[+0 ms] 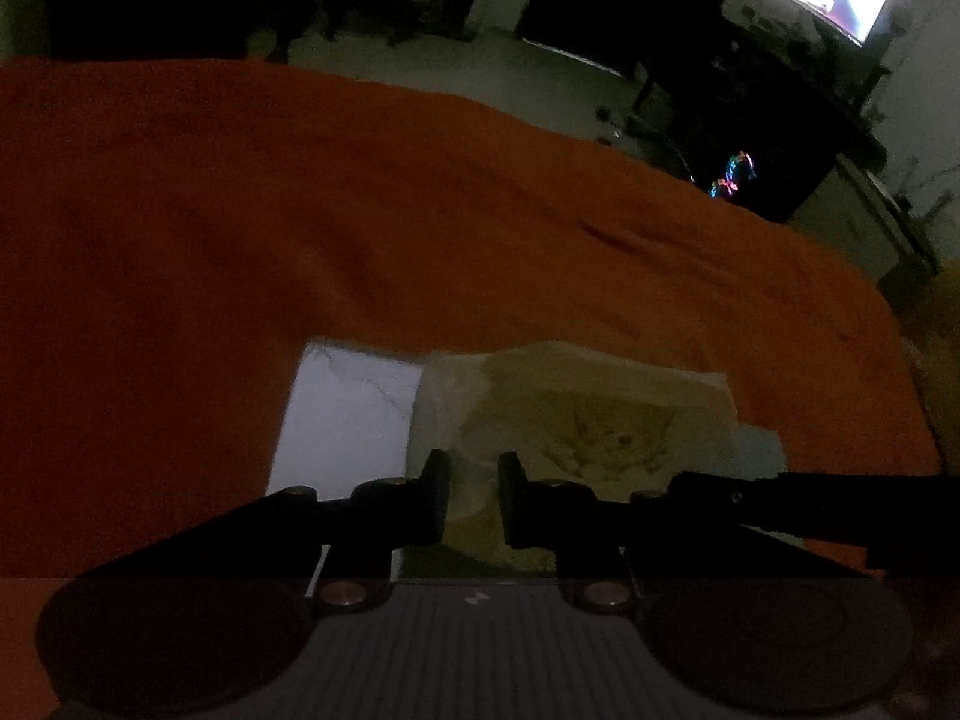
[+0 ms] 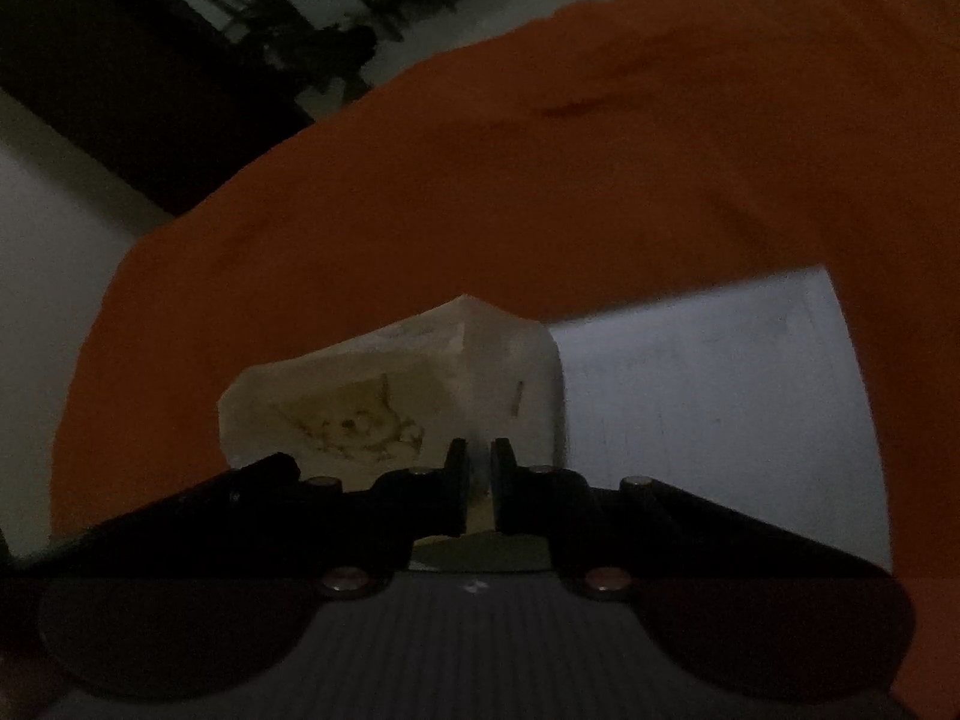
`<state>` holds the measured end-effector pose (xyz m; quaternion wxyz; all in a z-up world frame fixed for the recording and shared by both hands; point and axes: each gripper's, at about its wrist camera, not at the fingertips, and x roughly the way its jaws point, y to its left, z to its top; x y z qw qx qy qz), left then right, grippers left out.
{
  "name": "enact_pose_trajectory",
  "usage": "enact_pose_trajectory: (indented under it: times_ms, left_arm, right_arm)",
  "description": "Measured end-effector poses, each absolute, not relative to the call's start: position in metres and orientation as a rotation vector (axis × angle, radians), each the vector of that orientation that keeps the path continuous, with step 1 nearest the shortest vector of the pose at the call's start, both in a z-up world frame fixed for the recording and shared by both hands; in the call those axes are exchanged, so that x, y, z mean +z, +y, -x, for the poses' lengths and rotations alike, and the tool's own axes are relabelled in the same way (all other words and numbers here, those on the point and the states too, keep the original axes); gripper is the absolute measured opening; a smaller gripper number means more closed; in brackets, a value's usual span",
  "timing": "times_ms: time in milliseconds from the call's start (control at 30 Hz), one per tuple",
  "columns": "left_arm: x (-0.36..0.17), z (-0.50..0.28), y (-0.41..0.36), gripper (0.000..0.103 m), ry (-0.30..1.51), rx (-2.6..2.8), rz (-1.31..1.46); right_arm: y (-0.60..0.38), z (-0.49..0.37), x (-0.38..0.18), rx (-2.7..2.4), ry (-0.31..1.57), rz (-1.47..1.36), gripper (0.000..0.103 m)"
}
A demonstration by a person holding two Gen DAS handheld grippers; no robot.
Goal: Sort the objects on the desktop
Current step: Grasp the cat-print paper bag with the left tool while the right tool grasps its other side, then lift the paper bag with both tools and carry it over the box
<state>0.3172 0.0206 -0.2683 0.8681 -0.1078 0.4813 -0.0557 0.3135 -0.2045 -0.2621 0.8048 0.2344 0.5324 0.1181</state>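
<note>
Right gripper pinching cream bag edge

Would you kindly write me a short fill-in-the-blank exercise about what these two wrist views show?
1. The cloth covering the surface is ____ in colour.
2. The cream paper bag carries a printed ____ face.
3. The white sheet lies flat ____ the bag.
4. The right hand-held gripper is pinched on the bag's edge, while the left hand-held gripper has a ____ gap between its fingers.

Missing words: orange; cat; beside; wider
</note>
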Motion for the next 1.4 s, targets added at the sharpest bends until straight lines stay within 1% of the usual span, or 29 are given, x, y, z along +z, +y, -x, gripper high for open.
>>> enact_pose_trajectory:
  times_ms: [167, 333, 600, 733, 900, 1000, 1133, 1200, 1267, 1400]
  left_arm:
    - [-0.257, -0.29, 0.023, 0.012, 1.052, -0.155, 0.211]
    - [-0.235, -0.266, 0.022, 0.012, 1.045, -0.175, 0.177]
    - [-0.195, -0.237, 0.028, 0.012, 0.99, -0.186, 0.203]
    - [-0.175, -0.21, 0.027, 0.012, 0.963, -0.195, 0.193]
    - [-0.162, -0.174, 0.025, 0.012, 0.988, -0.215, 0.252]
    - [-0.148, -0.148, 0.022, 0.012, 0.954, -0.229, 0.214]
    - [-0.13, -0.116, 0.024, 0.012, 0.912, -0.252, 0.237]
    - [-0.127, -0.1, 0.018, 0.012, 0.903, -0.28, 0.212]
    - [-0.133, -0.087, 0.01, 0.012, 0.937, -0.312, 0.208]
    - [-0.16, -0.066, -0.003, 0.012, 1.008, -0.319, 0.169]
  right_arm:
    - [-0.205, -0.277, -0.25, 0.237, 1.16, -0.501, 0.009]
    - [-0.208, -0.254, -0.234, 0.233, 1.159, -0.533, 0.009]
    - [-0.211, -0.219, -0.195, 0.231, 1.063, -0.597, 0.009]
    - [-0.207, -0.189, -0.17, 0.227, 0.997, -0.58, 0.009]
    - [-0.204, -0.147, -0.148, 0.217, 0.943, -0.585, 0.009]
    - [-0.204, -0.123, -0.138, 0.222, 0.911, -0.566, 0.009]
    - [-0.211, -0.09, -0.131, 0.251, 0.89, -0.567, 0.009]
    - [-0.216, -0.074, -0.13, 0.257, 0.884, -0.564, 0.009]
    - [-0.22, -0.059, -0.137, 0.247, 0.89, -0.582, 0.009]
    - [-0.226, -0.025, -0.155, 0.216, 0.942, -0.608, 0.009]
